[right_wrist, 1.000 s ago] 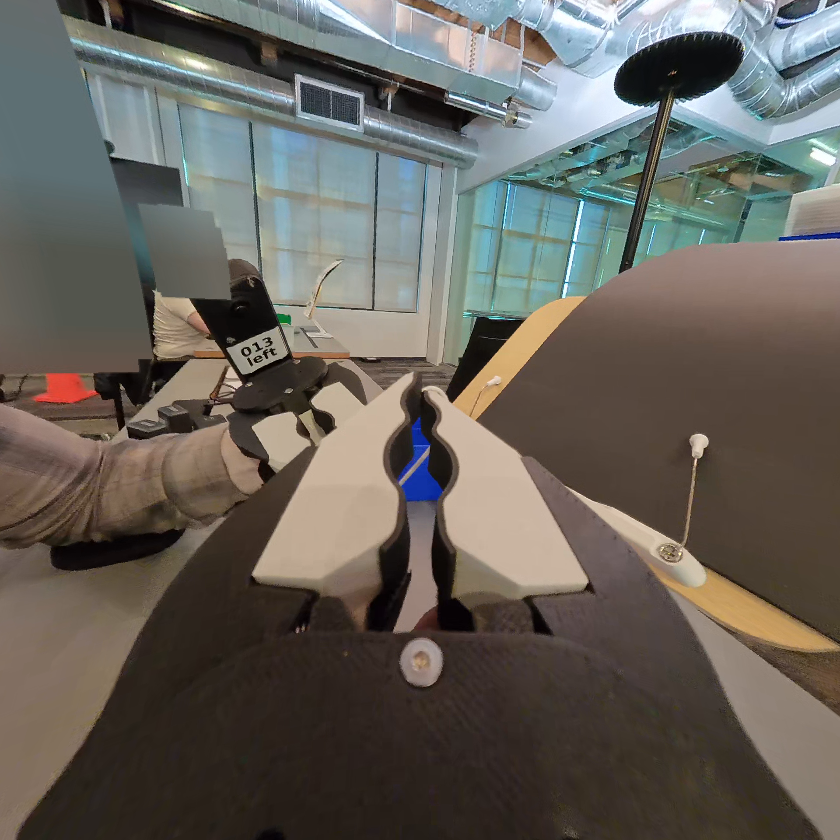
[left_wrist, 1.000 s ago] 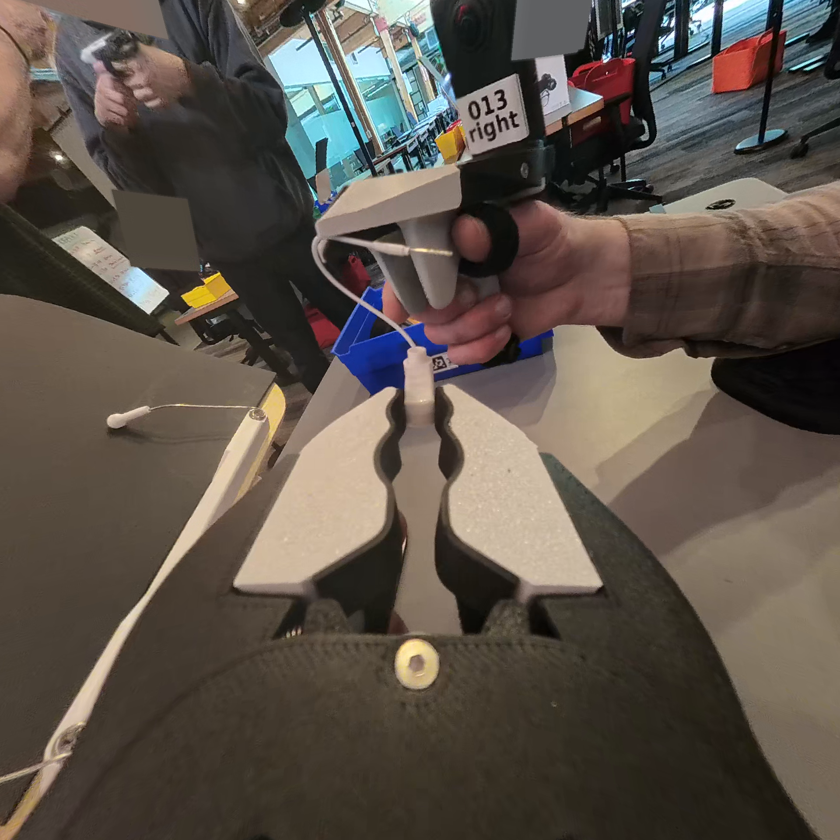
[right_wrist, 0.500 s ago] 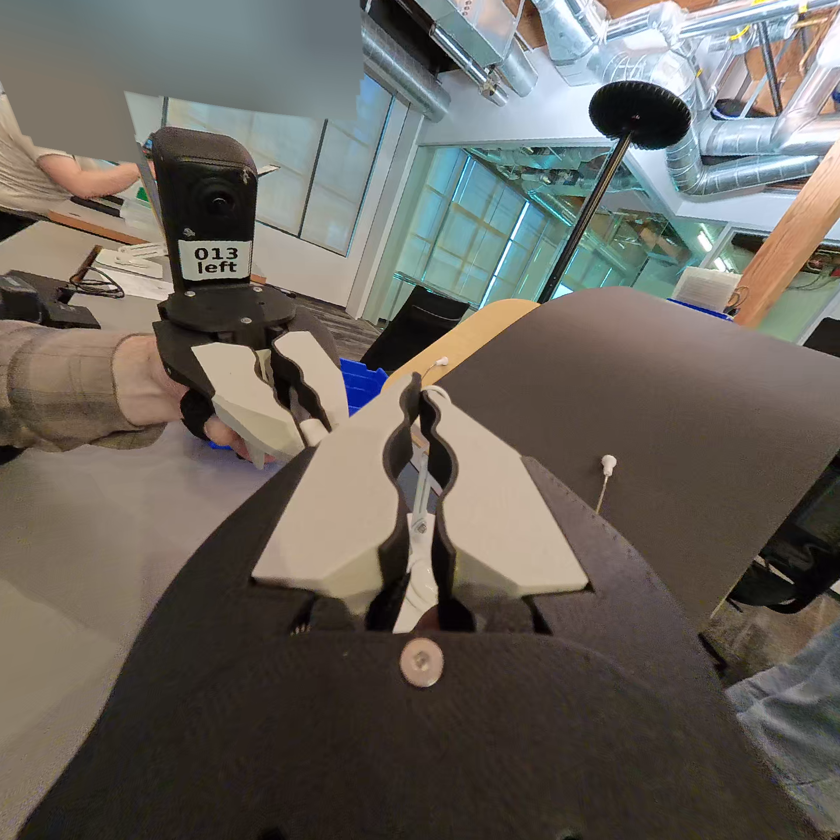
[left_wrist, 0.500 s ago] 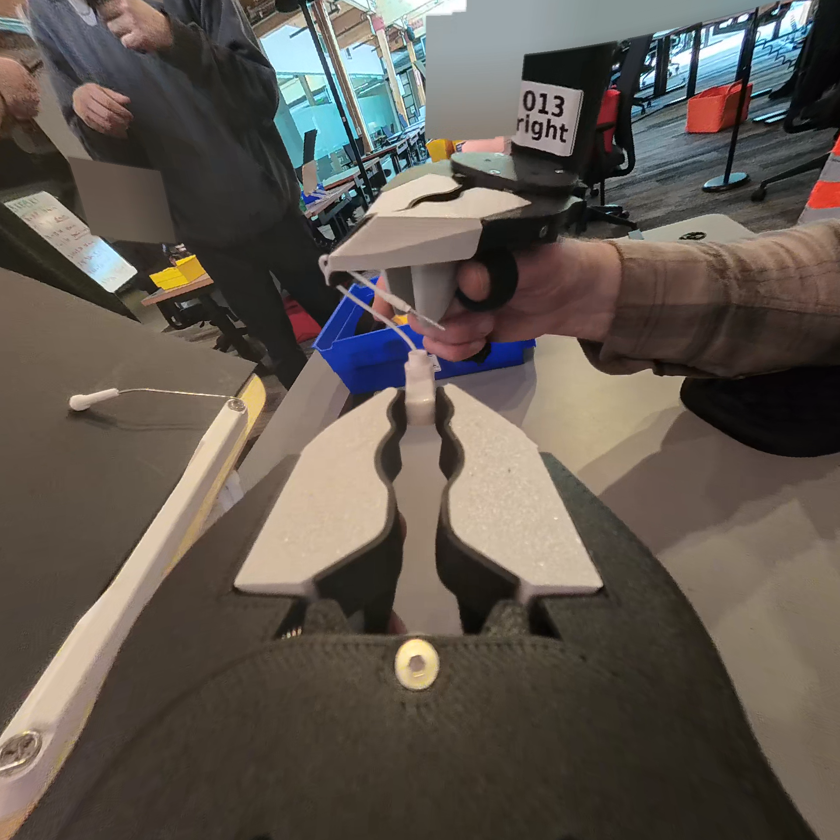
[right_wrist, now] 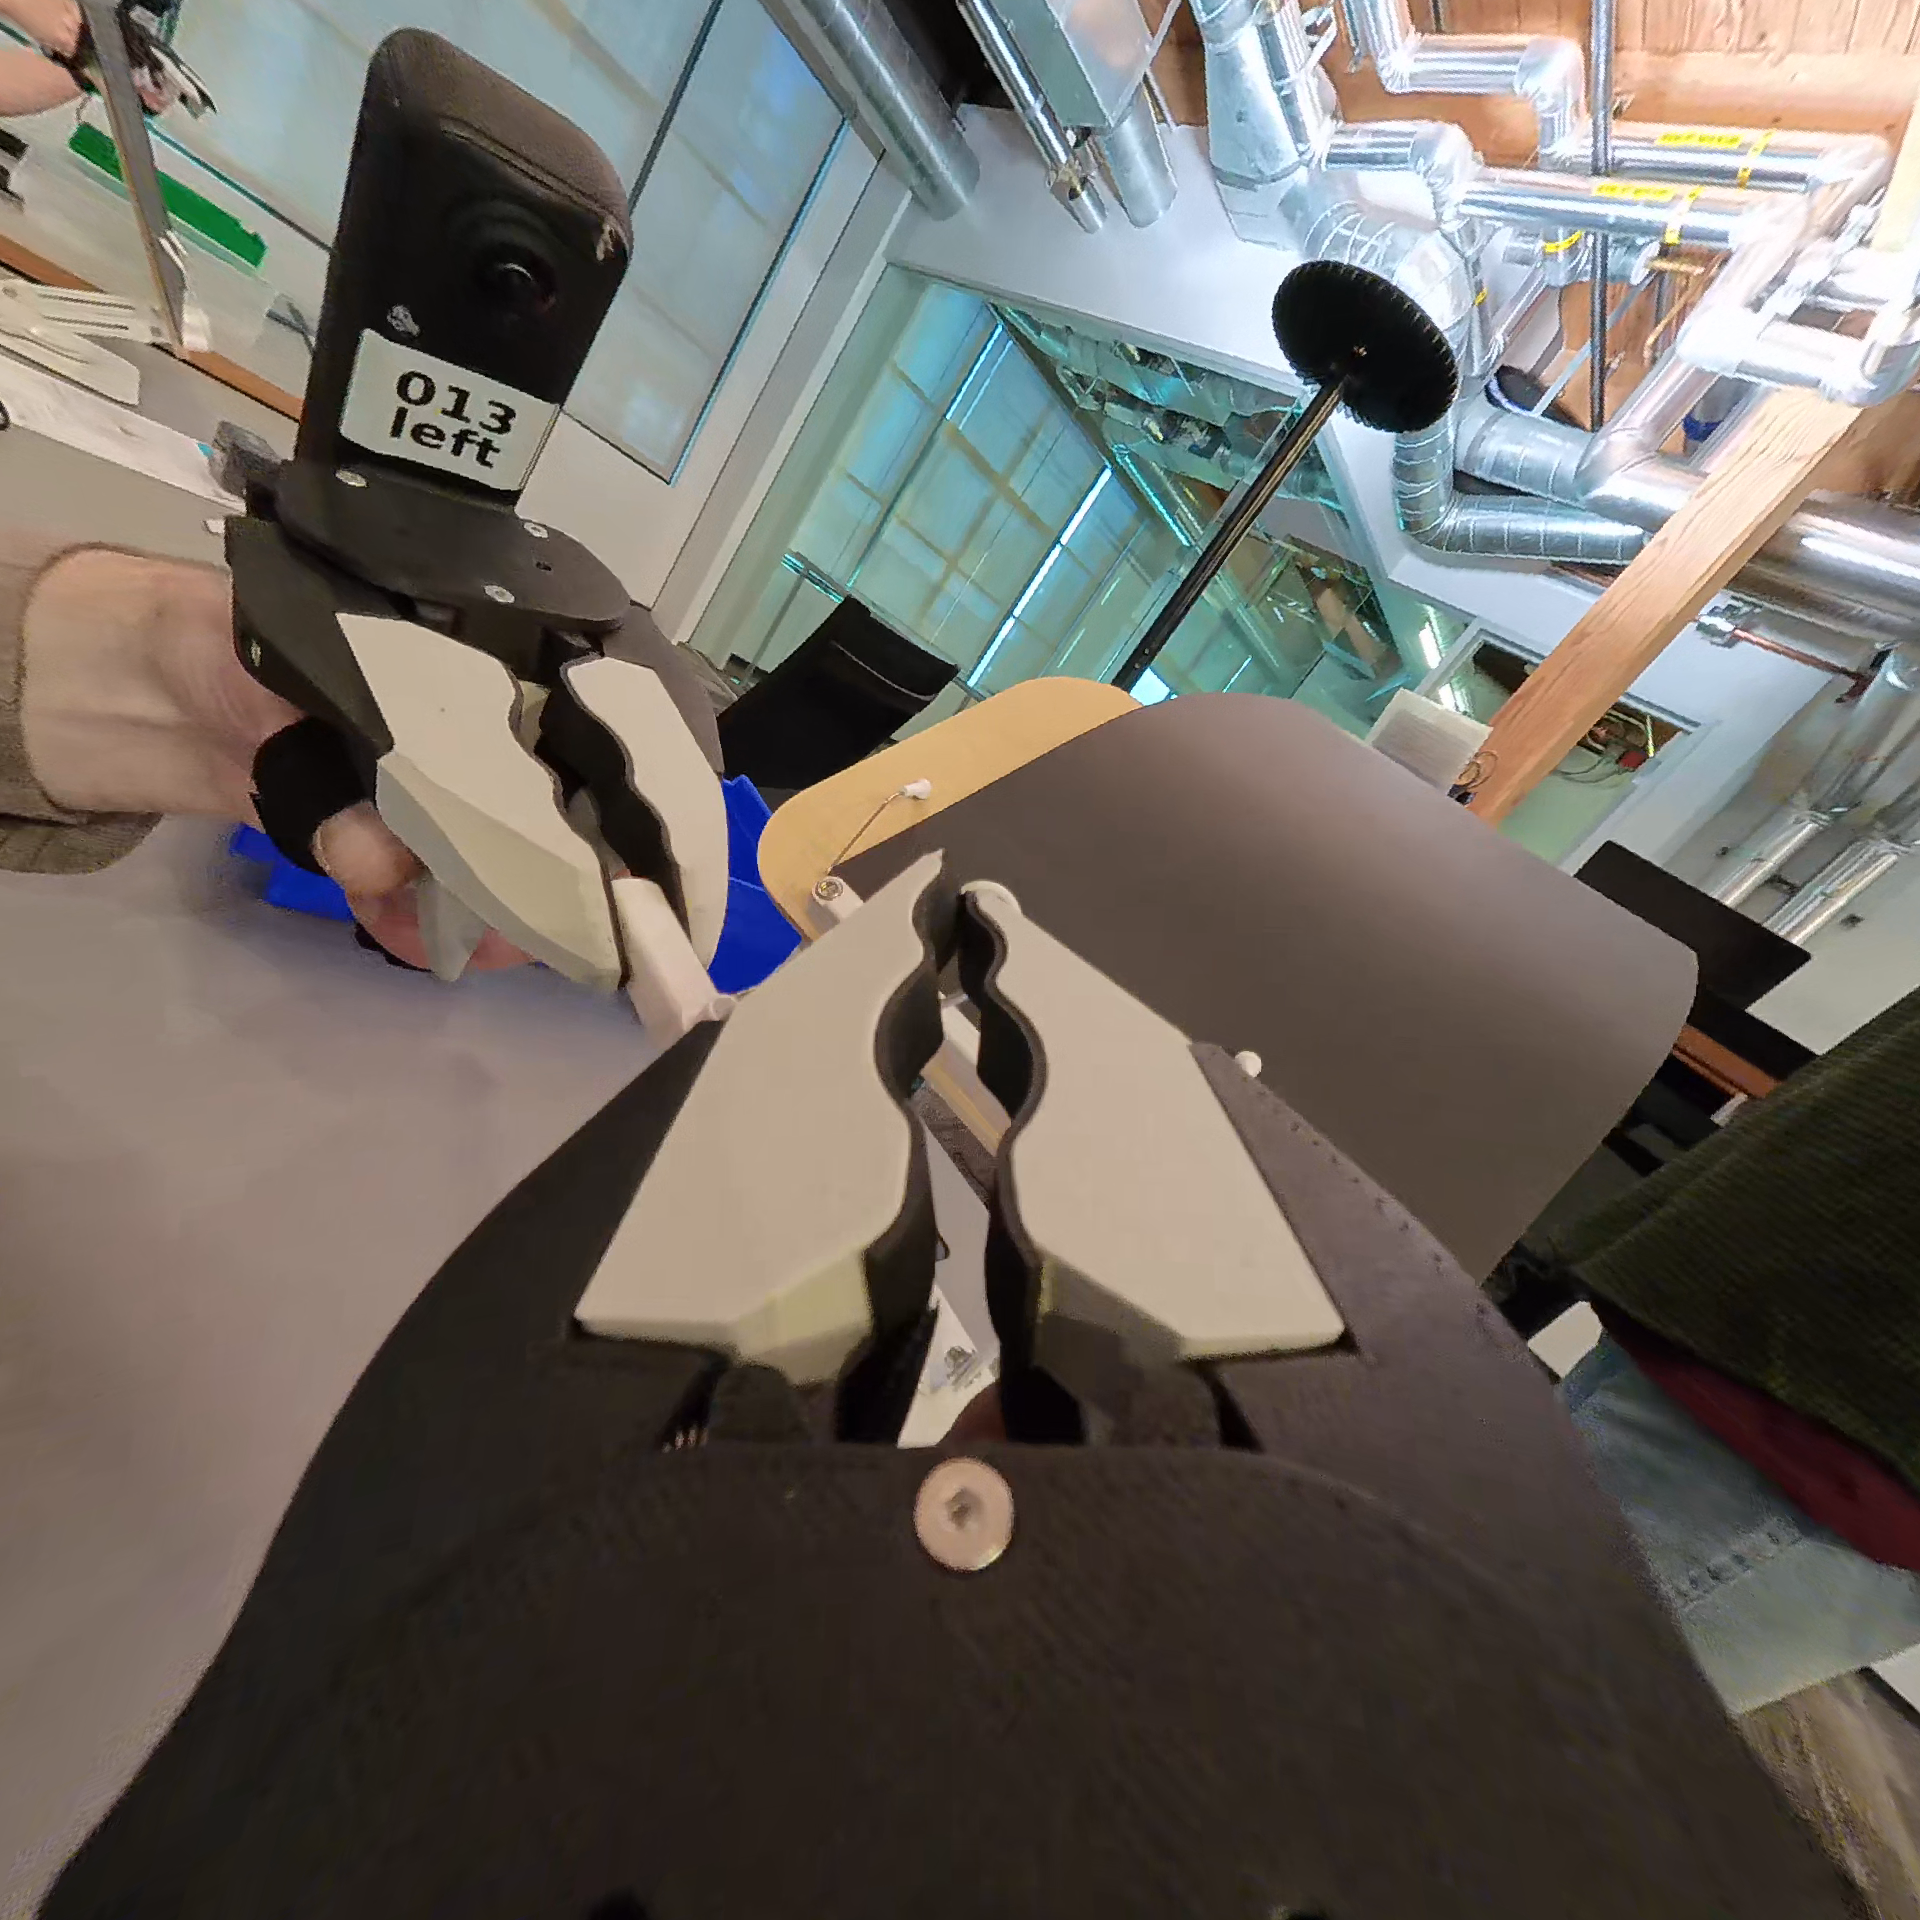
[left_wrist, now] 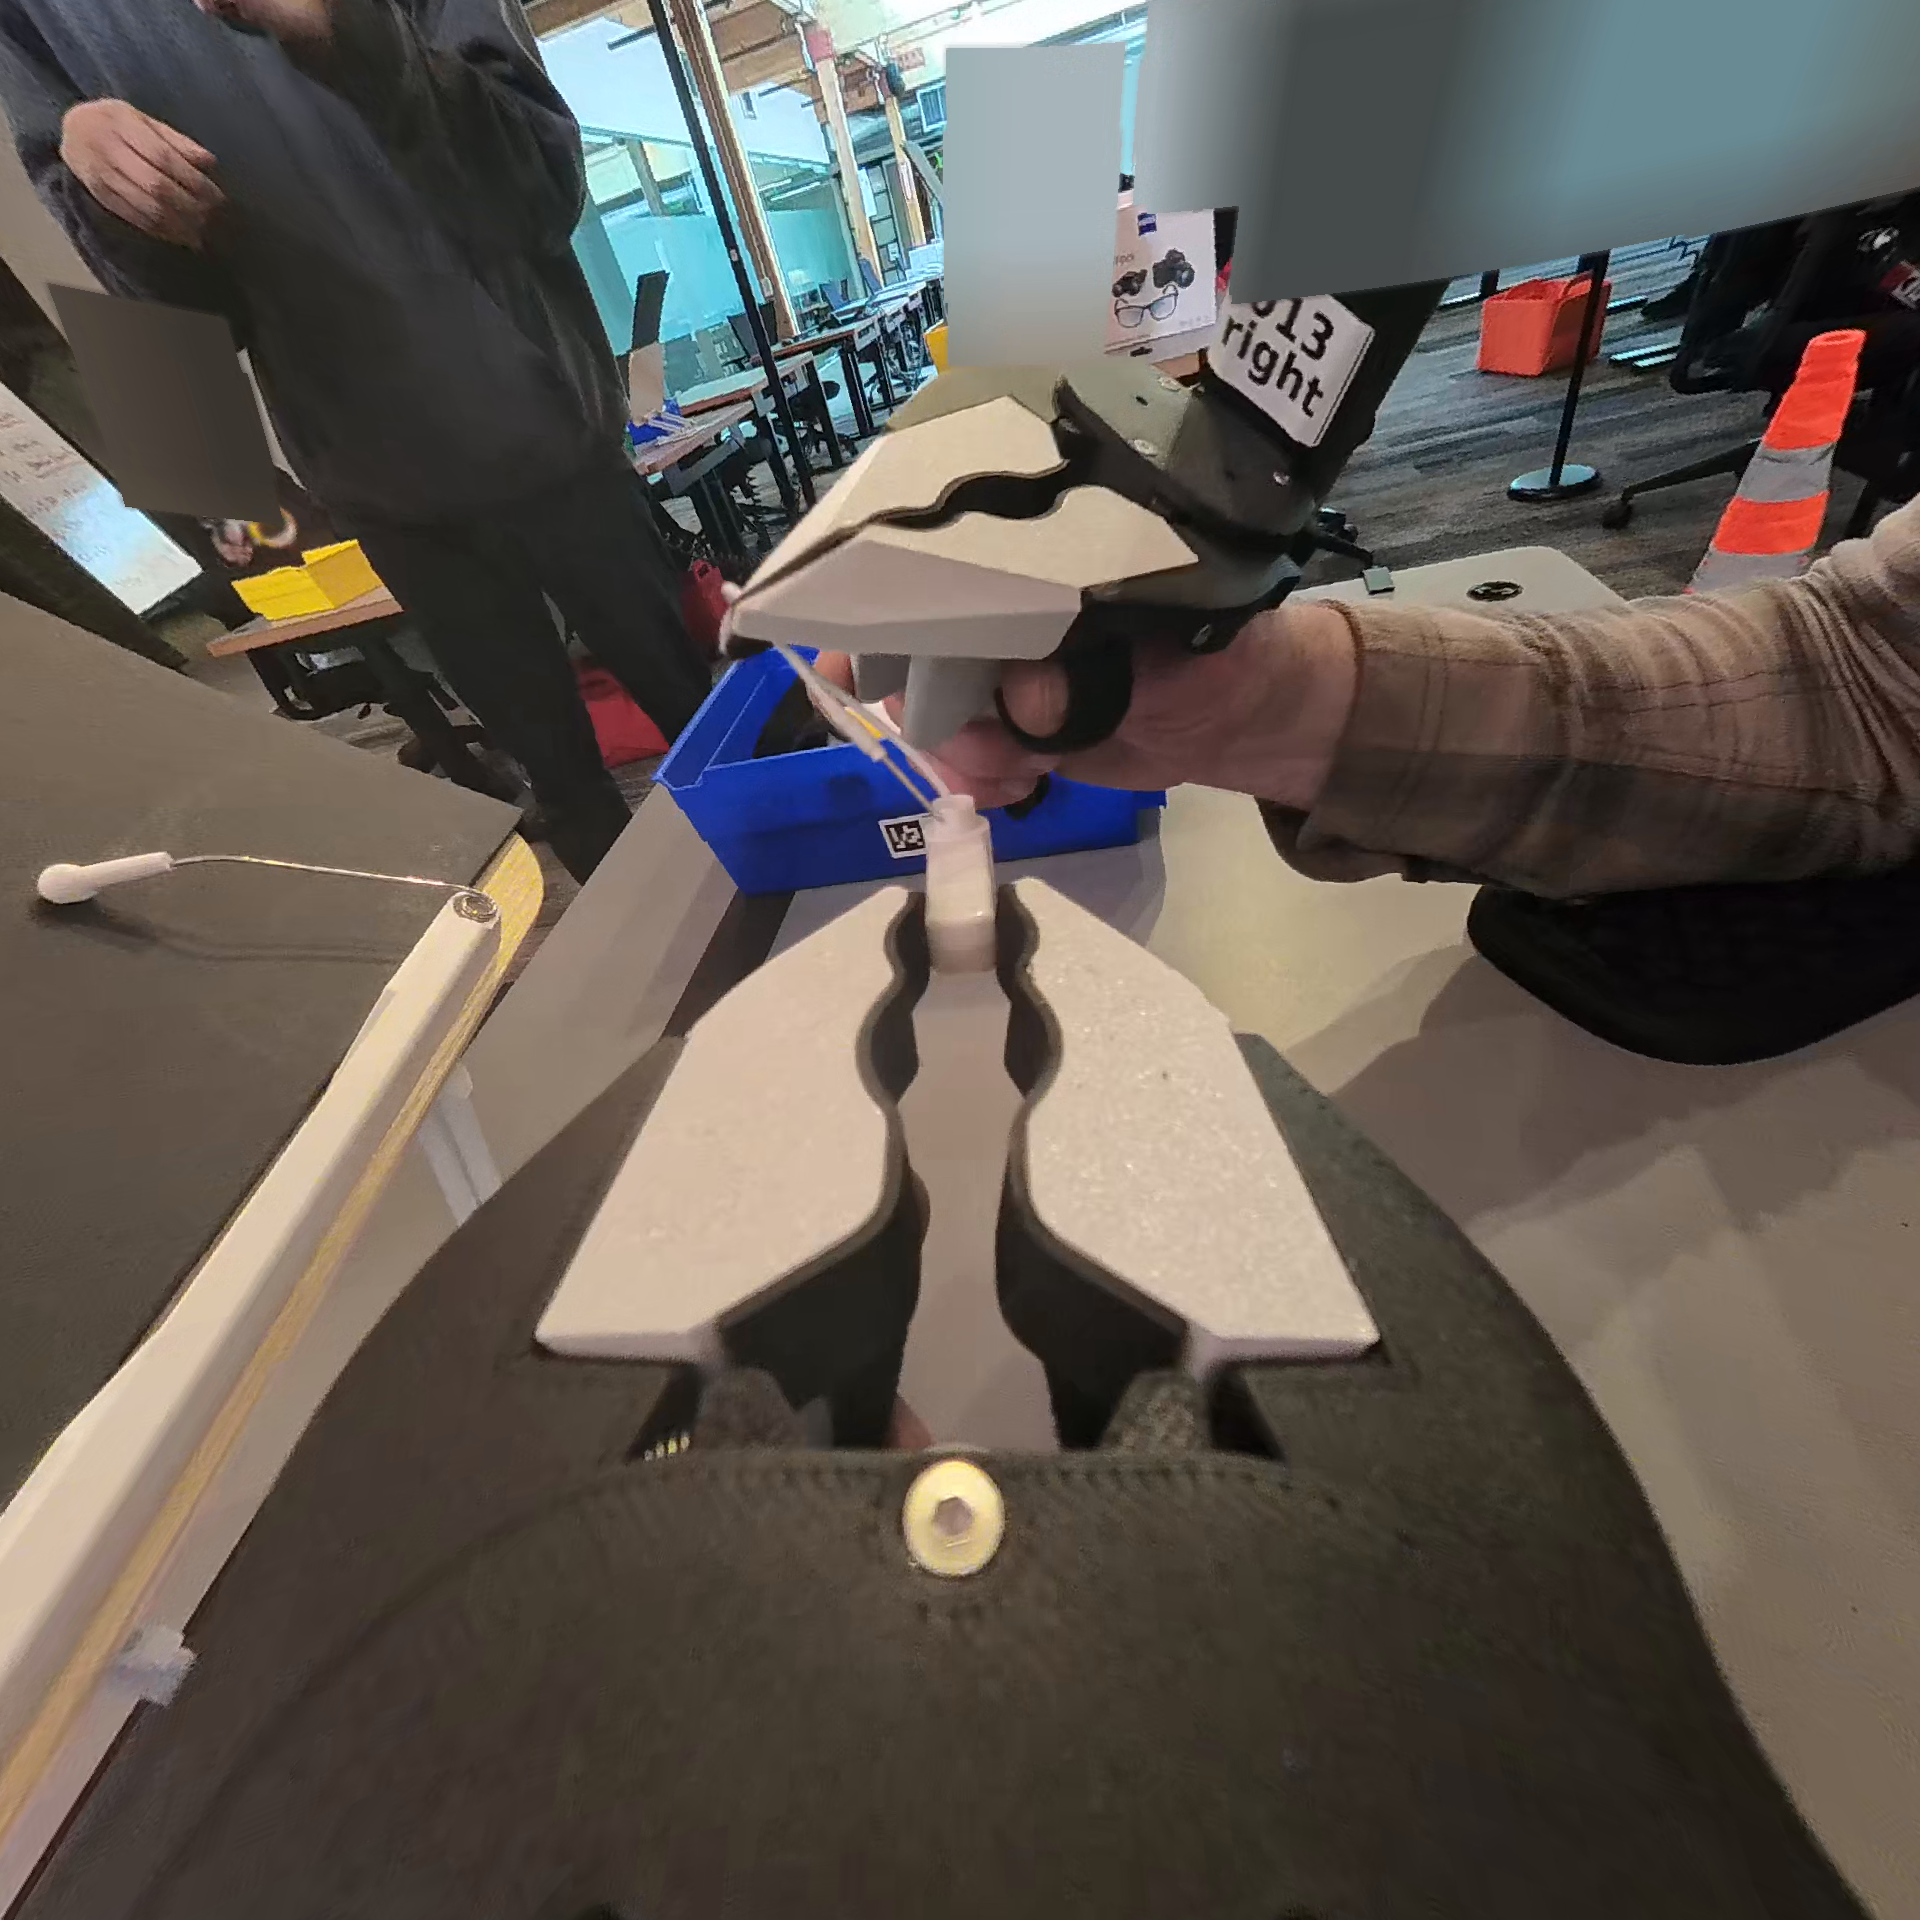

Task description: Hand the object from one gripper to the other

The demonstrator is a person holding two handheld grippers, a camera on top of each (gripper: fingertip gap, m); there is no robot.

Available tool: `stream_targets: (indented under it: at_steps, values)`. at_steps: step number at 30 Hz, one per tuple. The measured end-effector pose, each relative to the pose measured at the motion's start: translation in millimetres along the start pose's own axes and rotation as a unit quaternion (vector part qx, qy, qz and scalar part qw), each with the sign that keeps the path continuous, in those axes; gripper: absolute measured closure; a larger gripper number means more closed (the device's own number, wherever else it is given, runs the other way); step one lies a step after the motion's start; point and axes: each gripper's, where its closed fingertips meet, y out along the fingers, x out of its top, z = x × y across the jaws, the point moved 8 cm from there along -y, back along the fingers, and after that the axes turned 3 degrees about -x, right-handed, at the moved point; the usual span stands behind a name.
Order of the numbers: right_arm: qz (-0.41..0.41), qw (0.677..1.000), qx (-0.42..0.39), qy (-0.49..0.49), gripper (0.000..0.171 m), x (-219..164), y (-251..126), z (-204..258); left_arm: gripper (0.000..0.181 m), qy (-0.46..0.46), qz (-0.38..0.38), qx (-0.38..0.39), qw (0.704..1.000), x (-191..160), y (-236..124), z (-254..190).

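— White object [left_wrist: 958, 883], a small cylinder with a thin wire running out of its top: where is it sitting?
— It is hanging in the air over the grey table [left_wrist: 1621, 1299], stretched between both claws. The left gripper [left_wrist: 961, 923] is pinching the cylinder at its very tips, with the rest of the wavy gap behind it standing bare. The right gripper [right_wrist: 951, 883] is pressing its tips together on the far end of the wire, where a small white bit is poking out beside one tip.
— What containers are showing?
— A blue bin [left_wrist: 810, 821] is resting on the table's far edge, just behind the object. The hand [left_wrist: 1174, 717] holding the right gripper is blocking the inside, so its contents are not showing. Yellow bins [left_wrist: 312, 582] are sitting on a desk farther back, and an orange-red bin [left_wrist: 1538, 327] is standing on the floor well apart; what they are holding is too small to tell.
— Any labels or writing?
— The blue bin is wearing a square black-and-white marker sticker [left_wrist: 902, 836] on its front wall. Each gripper's camera body is carrying a white label with dark print: one [right_wrist: 442, 421] on the left, one [left_wrist: 1288, 358] on the right. A white box [left_wrist: 1158, 281] printed with glasses and cameras is peeking out behind, and a whiteboard [left_wrist: 62, 499] with handwriting is leaning at the left edge
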Motion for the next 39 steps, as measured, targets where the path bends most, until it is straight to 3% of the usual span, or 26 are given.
stream_targets:
  at_steps: [3,12,39]
  values:
    - [-0.002,1.0,-0.002,-0.016,0.171,1,-1,1,0.169,0.0,0.001,-0.001,1.0,0,0,0]
    - [-0.033,0.997,0.023,0.062,0.171,2,-7,-8,0.169,-0.006,-0.009,-0.006,1.0,0,-2,1]
    - [0.047,0.994,0.078,-0.056,0.171,6,-25,-12,0.169,-0.013,-0.001,-0.01,1.0,-6,2,1]
